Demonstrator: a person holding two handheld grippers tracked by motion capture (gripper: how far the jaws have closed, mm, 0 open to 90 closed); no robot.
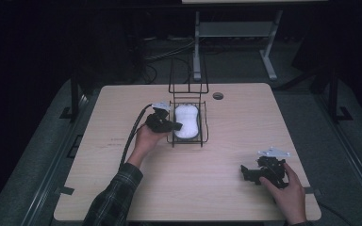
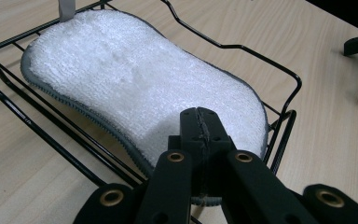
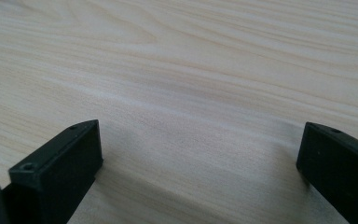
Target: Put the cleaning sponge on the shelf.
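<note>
Hiding the sponge's (image 2: 135,84) near edge in the wire basket (image 2: 279,74), the left gripper (image 2: 200,122) is closed; the right gripper (image 3: 200,158) gapes over bare table (image 3: 191,56). The sponge's white tag (image 2: 67,9) is cropped, unreadable.

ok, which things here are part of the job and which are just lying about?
In the job:
- white sponge pad, in the rack
- black wire rack
- left claw, shut, tips over the pad's near end

Lying about:
- right claw, open, over bare table
- metal stand on the floor behind the table
</note>
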